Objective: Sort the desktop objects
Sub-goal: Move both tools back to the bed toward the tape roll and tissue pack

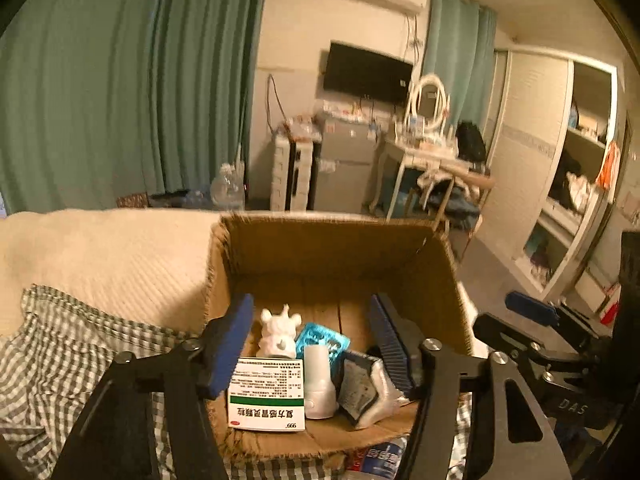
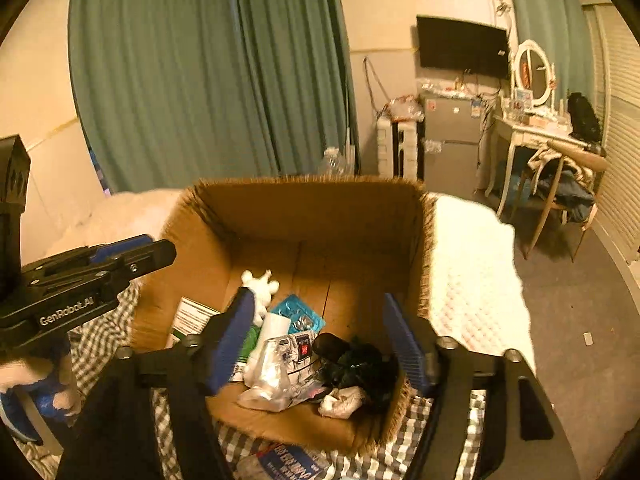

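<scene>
An open cardboard box (image 1: 328,248) (image 2: 312,208) sits on a checked cloth. Inside lie a white and green medicine box (image 1: 267,394), a white toy figure (image 1: 278,332) (image 2: 262,282), a blue blister pack (image 1: 322,338) (image 2: 300,316), a white tube (image 1: 318,380), a silver pouch (image 1: 366,388) (image 2: 276,376), and a black object (image 2: 352,356). My left gripper (image 1: 312,344) is open and empty above the box's near side. My right gripper (image 2: 320,344) is open and empty above the box too. Each gripper shows from the side in the other's view, the right one (image 1: 532,312) and the left one (image 2: 100,268).
A checked cloth (image 1: 60,352) and a cream blanket (image 1: 112,252) (image 2: 472,264) cover the surface around the box. A plastic bottle with a blue label (image 2: 292,464) lies in front of the box. Curtains, a TV, a fridge and a dressing table stand far behind.
</scene>
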A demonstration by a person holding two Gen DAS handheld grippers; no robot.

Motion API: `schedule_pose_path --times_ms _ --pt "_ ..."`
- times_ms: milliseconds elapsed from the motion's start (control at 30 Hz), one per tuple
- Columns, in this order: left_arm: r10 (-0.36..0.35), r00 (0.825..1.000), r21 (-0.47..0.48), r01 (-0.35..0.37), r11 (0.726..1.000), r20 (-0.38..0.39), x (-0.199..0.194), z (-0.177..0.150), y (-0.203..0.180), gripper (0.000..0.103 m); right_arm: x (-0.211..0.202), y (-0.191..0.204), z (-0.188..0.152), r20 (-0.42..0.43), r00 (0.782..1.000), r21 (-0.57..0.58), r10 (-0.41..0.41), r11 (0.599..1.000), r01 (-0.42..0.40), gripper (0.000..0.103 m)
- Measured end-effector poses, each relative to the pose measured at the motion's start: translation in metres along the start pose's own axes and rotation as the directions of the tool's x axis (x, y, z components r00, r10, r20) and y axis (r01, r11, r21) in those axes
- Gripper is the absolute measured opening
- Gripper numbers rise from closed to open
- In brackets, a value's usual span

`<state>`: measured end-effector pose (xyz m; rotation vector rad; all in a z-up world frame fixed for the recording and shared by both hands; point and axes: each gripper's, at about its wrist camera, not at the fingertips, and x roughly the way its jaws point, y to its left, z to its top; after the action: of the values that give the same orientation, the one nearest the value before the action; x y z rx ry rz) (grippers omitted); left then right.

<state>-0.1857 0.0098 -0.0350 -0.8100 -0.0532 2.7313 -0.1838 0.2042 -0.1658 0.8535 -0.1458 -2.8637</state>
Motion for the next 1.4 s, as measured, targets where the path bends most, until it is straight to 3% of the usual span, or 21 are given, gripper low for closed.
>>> schedule_pose_path --times_ms 233,400,600,700,800,933,1133,1233,1400 --pt "0.011 0.995 -0.022 -0.009 1.0 0.102 -0.07 0.006 -0.001 0.103 -0.066 0.005 0.003 0.075 0.997 0.017 -0.032 0.999 0.031 0.095" --pt "-0.005 0.993 -0.034 0.009 0.999 0.117 -0.102 0.002 -0.002 0.103 -0.102 0.007 -0.004 0.107 0.991 0.008 -0.079 0.997 0.078 0.103" --pt "0.032 0.99 0.02 -0.034 0.999 0.134 -0.123 -0.02 -0.013 0.103 -0.127 0.006 -0.024 0.092 0.988 0.024 -0.124 0.992 0.122 0.103" --pt "0.038 0.991 0.03 -0.042 0.999 0.131 -0.125 -0.034 -0.013 0.103 -0.132 0.006 -0.036 0.073 0.987 0.028 -0.144 0.989 0.142 0.103" --pt "-0.001 0.996 0.036 -0.002 0.999 0.092 -0.12 -0.049 -0.012 0.103 -0.134 0.006 -0.05 0.046 0.985 0.033 -0.164 0.986 0.163 0.103" --pt "0.018 0.996 0.077 -0.025 0.997 0.092 -0.115 -0.066 -0.017 0.103 -0.138 0.003 -0.068 0.041 0.99 0.041 -0.137 0.99 0.136 0.103" --pt "0.03 0.999 0.062 -0.032 0.998 0.032 -0.096 -0.094 -0.013 0.103 -0.124 0.003 -0.094 -0.022 0.986 0.019 -0.167 0.986 0.167 0.103" --pt "-0.019 0.996 0.022 0.021 1.0 -0.086 -0.081 -0.103 -0.007 0.103 -0.116 0.0 -0.106 -0.047 0.98 0.013 -0.192 0.981 0.193 0.103" --pt "0.043 0.989 0.121 -0.026 0.992 -0.143 -0.063 -0.121 -0.016 0.103 -0.099 -0.011 -0.122 -0.103 0.977 0.06 -0.186 0.98 0.192 0.103"
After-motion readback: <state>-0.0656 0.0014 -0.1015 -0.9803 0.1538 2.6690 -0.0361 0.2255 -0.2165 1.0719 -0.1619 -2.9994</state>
